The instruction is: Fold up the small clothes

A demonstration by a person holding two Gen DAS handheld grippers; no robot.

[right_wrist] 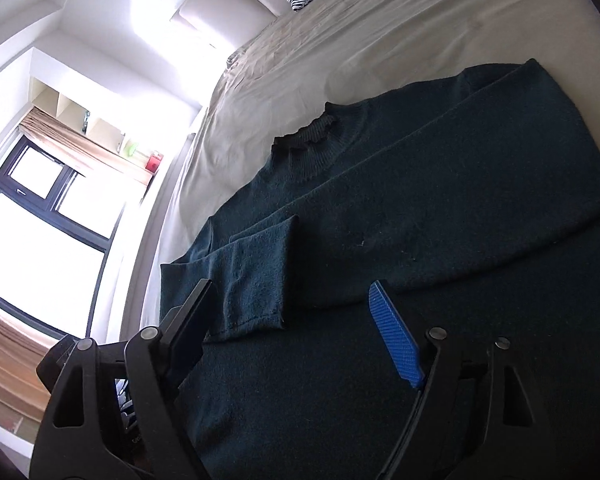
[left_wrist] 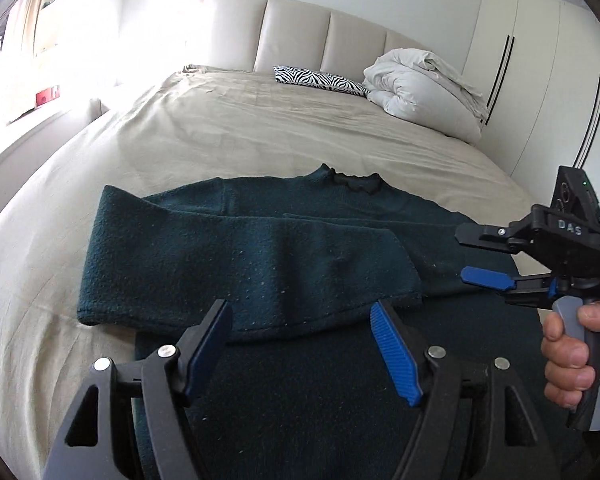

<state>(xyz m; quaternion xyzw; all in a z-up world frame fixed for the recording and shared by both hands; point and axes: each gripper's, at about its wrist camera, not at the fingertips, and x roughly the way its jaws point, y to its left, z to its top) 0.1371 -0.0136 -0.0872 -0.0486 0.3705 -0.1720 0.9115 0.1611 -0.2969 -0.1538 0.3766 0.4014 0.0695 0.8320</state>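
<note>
Lying flat on bed (left_wrist: pixel 260 128), dark sweater (left_wrist: pixel 260 248), both tongs (left_wrist: pixel 300 328) (right_wrist: pixel 292 312) open, empty, duvet (left_wrist: pixel 416 88) behind.

**A Bright Bedroom Around Us**

We see a wide bed (left_wrist: pixel 228 136) under a beige sheet, backed by a padded cream headboard (left_wrist: pixel 300 32). A zebra-print pillow (left_wrist: pixel 320 80) lies beside a bundled white duvet (left_wrist: pixel 420 88) at its head. White wardrobe doors (left_wrist: pixel 540 80) with dark vertical handles line one wall. Opposite, a dark-framed window (right_wrist: pixel 40 208) floods the room with daylight, with tan curtains (right_wrist: pixel 80 148) and open white shelves (right_wrist: pixel 72 108) above it.
</note>
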